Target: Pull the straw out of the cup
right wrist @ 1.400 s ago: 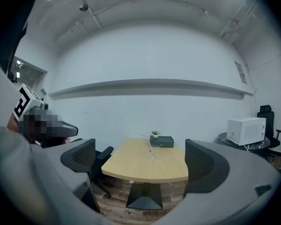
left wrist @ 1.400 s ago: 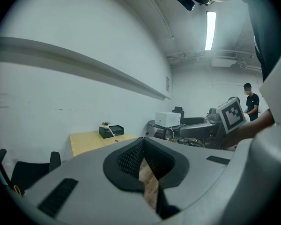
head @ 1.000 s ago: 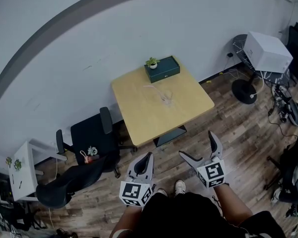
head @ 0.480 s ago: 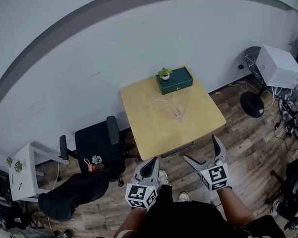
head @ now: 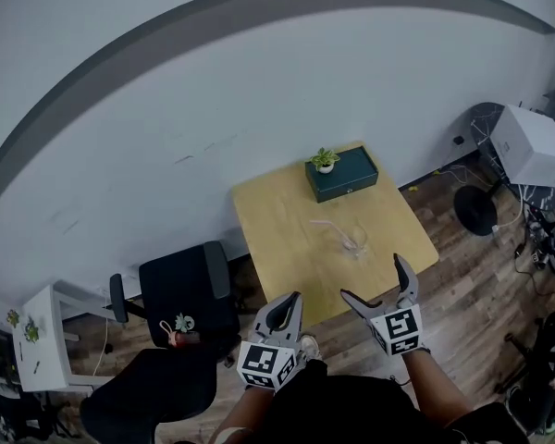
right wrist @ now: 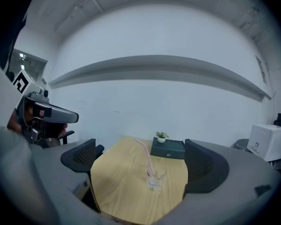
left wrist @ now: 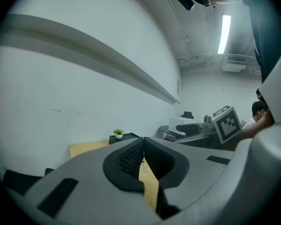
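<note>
A clear cup [head: 355,244] stands on the light wooden table [head: 287,239], with a pale pink straw [head: 327,227] leaning out of it toward the left. In the right gripper view the cup [right wrist: 154,180] and straw [right wrist: 144,156] show between the jaws, some way ahead. My right gripper [head: 371,277] is open and empty, short of the table's near edge. To its left my left gripper [head: 288,303] is shut on nothing, its pads [left wrist: 131,159] pressed together. Both grippers are clear of the cup.
A dark green box [head: 342,174] with a small potted plant [head: 325,160] sits at the table's far edge by the wall. Two black office chairs [head: 180,285] stand to the left, beside a white side table [head: 37,340]. A white box [head: 535,144] and cables lie at right.
The table and cup have come nearer, sliding down toward the grippers in the head view. Both grippers keep the same pose, left shut and right open.
</note>
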{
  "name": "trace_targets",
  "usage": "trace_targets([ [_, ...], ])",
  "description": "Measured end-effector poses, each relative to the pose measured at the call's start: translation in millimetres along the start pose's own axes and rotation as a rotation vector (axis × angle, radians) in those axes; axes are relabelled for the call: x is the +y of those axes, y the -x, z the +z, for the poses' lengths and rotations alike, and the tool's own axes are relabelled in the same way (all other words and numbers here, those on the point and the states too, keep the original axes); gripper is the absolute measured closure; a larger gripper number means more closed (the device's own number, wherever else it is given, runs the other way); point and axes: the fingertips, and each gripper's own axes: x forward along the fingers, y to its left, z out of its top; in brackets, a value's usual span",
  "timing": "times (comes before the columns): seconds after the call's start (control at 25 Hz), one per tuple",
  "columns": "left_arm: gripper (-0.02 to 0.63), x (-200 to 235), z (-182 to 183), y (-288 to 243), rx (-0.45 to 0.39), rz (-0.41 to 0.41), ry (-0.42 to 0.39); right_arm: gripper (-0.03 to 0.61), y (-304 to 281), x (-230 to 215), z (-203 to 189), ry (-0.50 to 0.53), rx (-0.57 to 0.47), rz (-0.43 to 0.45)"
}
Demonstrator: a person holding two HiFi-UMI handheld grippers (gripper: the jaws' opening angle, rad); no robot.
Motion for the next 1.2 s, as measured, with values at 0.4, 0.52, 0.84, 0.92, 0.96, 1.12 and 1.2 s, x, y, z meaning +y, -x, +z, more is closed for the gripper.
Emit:
trace_targets([
  [0.4,0.595,77,6,-39,0.02,-0.028,0.002,-0.012,-85,-8,14,0.006,0.05,-0.032],
  [0.52,0.595,89,8,-50,0.017,-0.037,-0.003,-0.012,-98,-15,20,0.019,0.052,-0.042],
  [0.84,0.594,104,-3,-74,0.051,-0.022,0.026,-0.012,-133,-25,-5,0.004,0.135,0.014],
  [0.92,0.595,102,-4,-80,0.058,-0.019,0.029,-0.012,-141,-27,-14,0.015,0.159,0.038],
  [0.96,0.595,101,-5,-83,0.061,-0.016,0.028,-0.012,-145,-29,-19,0.017,0.171,0.049],
  [1.12,0.595,100,-6,-91,0.063,0.012,0.04,-0.001,-158,-32,-39,0.026,0.208,0.092],
  [1.2,0.595,101,-10,-92,0.07,0.036,0.049,0.01,-166,-35,-51,0.039,0.219,0.105],
])
